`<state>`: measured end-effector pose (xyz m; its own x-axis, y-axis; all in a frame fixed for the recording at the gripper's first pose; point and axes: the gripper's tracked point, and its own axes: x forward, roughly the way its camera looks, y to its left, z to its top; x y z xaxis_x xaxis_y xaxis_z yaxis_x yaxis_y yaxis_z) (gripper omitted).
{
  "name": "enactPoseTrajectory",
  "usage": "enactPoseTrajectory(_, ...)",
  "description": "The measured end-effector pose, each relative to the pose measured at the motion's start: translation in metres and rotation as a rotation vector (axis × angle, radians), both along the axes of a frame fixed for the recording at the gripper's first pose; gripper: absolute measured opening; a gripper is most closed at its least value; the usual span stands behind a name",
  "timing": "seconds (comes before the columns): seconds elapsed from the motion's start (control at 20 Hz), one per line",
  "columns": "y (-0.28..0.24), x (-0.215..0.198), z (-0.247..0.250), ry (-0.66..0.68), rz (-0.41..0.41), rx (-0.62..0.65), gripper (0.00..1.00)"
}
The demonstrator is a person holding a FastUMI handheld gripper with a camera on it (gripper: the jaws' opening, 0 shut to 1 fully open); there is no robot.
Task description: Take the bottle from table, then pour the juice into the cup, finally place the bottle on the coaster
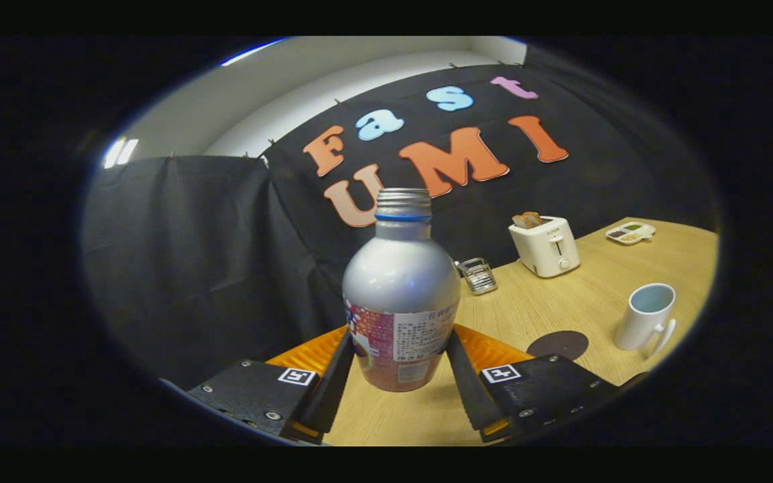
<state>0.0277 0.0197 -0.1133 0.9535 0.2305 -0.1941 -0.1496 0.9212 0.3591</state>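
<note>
Claw [400, 349] clamping one bottle [401, 295], one cup [645, 315], one coaster [557, 344]

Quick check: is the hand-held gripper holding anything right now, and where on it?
Yes: the hand-held gripper clamps the bottle, both fingers pressing its labelled lower body; the neck is free.

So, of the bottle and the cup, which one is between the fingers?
The silver bottle, gripped between both fingers; the white cup stands apart beyond them.

Dim booth, lit from ceiling strips [120, 152] glaring at upper left. Strong fisheye bending toward edges. Soft sheen on bottle [400, 282] shoulder; centre sharp.
</note>
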Motion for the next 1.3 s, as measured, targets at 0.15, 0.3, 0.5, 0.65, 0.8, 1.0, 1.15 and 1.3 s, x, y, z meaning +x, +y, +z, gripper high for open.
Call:
enactPoseTrajectory(0.15,0.004,-0.001,-0.022,0.017,0.007,-0.168,0.75)
enactPoseTrajectory(0.3,0.013,-0.001,-0.043,0.034,0.029,-0.261,0.75)
enactPoseTrajectory(0.5,0.03,-0.006,-0.075,0.069,0.102,-0.373,0.75)
enactPoseTrajectory(0.65,0.036,-0.005,-0.095,0.101,0.142,-0.437,0.75)
enactPoseTrajectory(0.8,0.038,-0.006,-0.103,0.116,0.151,-0.425,0.75)
enactPoseTrajectory(1.0,0.042,-0.003,-0.107,0.107,0.147,-0.385,0.75)
enactPoseTrajectory(1.15,0.042,-0.003,-0.107,0.088,0.141,-0.37,0.77)
enactPoseTrajectory(1.3,0.053,-0.008,-0.116,0.111,0.175,-0.344,0.82)
